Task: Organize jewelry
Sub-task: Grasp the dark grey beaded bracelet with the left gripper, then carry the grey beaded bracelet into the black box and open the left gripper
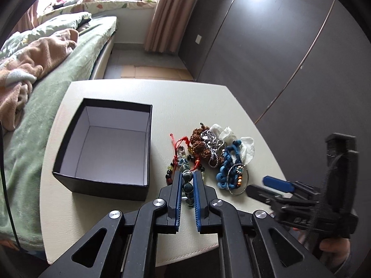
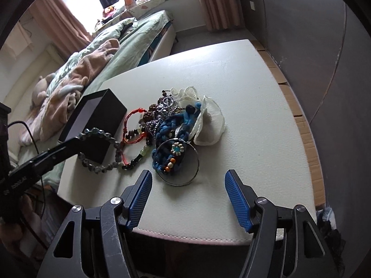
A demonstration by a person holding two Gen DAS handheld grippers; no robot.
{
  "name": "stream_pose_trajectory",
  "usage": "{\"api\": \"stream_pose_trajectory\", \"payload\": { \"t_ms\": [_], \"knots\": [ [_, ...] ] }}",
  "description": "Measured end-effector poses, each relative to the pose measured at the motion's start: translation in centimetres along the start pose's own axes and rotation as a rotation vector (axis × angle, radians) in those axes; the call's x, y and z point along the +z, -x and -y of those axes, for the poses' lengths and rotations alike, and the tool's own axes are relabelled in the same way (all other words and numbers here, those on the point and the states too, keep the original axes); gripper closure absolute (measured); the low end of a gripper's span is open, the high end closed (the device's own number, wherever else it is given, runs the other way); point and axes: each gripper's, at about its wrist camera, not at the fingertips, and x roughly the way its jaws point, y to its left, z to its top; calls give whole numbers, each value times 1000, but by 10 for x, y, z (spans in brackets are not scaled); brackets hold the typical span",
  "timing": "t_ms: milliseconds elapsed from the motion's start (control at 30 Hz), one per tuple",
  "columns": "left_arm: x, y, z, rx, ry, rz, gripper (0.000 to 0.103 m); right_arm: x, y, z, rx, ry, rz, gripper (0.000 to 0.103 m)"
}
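Bedside, a white bench (image 1: pixel 143 92) carries everything. One empty black box (image 1: pixel 109 148) sits ahead-left of my left claw (image 1: pixel 186 178), which is clamped on one grey-green bead bracelet (image 2: pixel 102 149); its loop hangs between claw and bench, long axis toward the box. To the right lies one tangled jewelry heap (image 2: pixel 172 127), just ahead of my right claw (image 2: pixel 187 180), fingers spread wide, holding nothing.

Left hand-held gripper (image 1: pixel 187 176) closed — right (image 2: pixel 187 178) agape
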Motion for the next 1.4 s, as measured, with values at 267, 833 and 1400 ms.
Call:
{"api": "stream_pose_trajectory", "payload": {
  "t_ms": [267, 833, 1400],
  "knots": [
    [4, 28, -7, -19, 5, 43, 94, 6, -23, -18, -34, 48, -35, 31],
    [19, 84, -35, -44, -5, 165, 94, 5, -13, -36, -114, 60, -38, 52],
    [56, 91, -64, -53, -42, 180, 94, 7, 35, -67, 33, -81, 64, 51]
  ]
}}
